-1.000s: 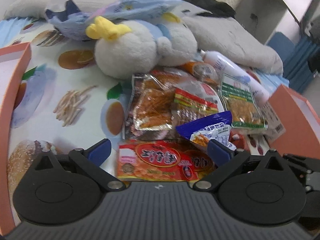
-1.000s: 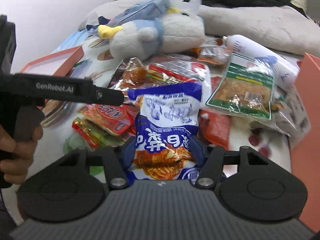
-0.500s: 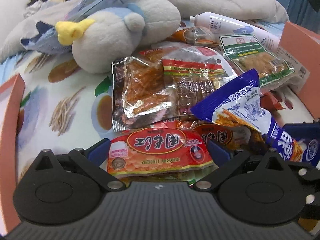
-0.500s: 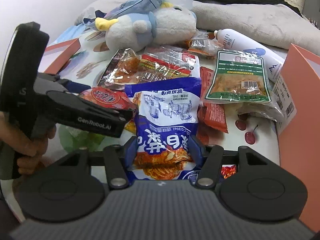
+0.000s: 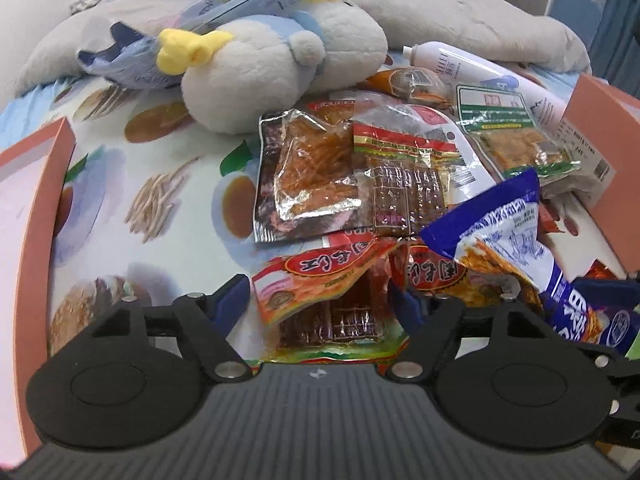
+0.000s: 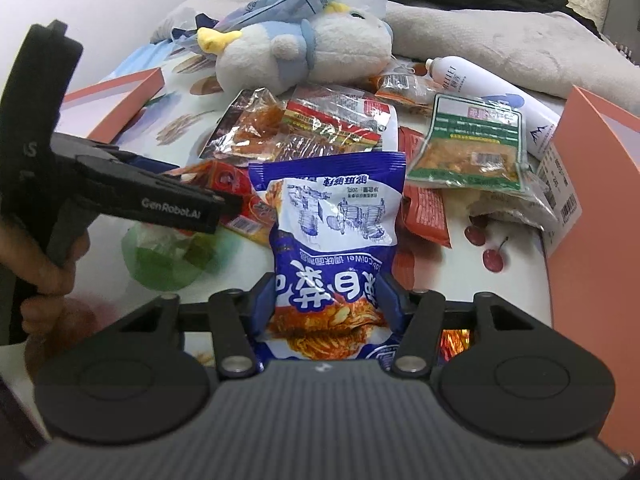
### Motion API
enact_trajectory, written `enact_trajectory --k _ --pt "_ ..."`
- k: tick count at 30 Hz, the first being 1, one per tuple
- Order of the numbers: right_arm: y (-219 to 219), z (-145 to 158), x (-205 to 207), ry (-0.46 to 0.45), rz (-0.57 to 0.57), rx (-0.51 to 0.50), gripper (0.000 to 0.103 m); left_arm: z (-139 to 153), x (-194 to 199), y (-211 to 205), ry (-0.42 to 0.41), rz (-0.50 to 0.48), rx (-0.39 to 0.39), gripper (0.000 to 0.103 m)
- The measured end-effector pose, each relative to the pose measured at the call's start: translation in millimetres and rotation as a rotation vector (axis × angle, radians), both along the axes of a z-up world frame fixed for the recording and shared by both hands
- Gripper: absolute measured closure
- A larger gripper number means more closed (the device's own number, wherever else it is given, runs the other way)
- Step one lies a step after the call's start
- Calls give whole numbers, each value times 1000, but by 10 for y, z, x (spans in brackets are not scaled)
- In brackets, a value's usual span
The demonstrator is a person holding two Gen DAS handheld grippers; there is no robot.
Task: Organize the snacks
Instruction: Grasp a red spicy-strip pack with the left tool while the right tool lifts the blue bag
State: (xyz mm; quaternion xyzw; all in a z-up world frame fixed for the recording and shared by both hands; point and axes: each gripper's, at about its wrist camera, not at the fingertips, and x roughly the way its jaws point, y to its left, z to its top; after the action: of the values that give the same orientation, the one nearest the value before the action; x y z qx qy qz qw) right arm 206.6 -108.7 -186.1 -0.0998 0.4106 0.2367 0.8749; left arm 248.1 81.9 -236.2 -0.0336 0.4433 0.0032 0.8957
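Far to the left of the left gripper (image 5: 320,304), the salmon-pink cardboard box lid (image 5: 30,184) lies on the food-printed bedsheet (image 5: 168,184). The left gripper's blue-tipped fingers (image 5: 232,300) close on the red-and-orange crinkled snack packet (image 5: 320,280), which buckles upward between them, its clear lower half showing dark brown strips. Ahead of this gripper and slightly left sits the grey-and-blue plush toy with a yellow tuft (image 5: 276,60). Straight ahead lie a clear foil-edged packet of reddish shredded snack (image 5: 308,172) and, touching it on the right, a clear packet with a red-and-yellow banner (image 5: 408,168). Further right is the green-bordered clear packet of golden pieces (image 5: 516,140), with the white cylindrical bottle (image 5: 484,68) behind it and the salmon-pink box (image 5: 604,148) at the far right.

In the right wrist view, the left gripper's black body (image 6: 120,200) reaches in from the left, held by a hand (image 6: 44,276). The right gripper (image 6: 328,300) is clamped on the blue-and-white plastic snack bag printed with kimchi (image 6: 332,248), which stands up between its fingers (image 6: 264,300), lifted above the pile. To its right a red flat packet (image 6: 424,212) lies on the sheet beneath the green-bordered packet.
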Motion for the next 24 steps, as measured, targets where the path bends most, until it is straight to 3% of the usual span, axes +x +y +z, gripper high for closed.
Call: enact_trajectory --k 7,24 --pt "-50 97 -185 3 -7 -1 47 79 -215 20 27 36 -61 35" --pt "-258 343 -898 14 -34 -21 51 417 -1077 -197 59 54 -194 37"
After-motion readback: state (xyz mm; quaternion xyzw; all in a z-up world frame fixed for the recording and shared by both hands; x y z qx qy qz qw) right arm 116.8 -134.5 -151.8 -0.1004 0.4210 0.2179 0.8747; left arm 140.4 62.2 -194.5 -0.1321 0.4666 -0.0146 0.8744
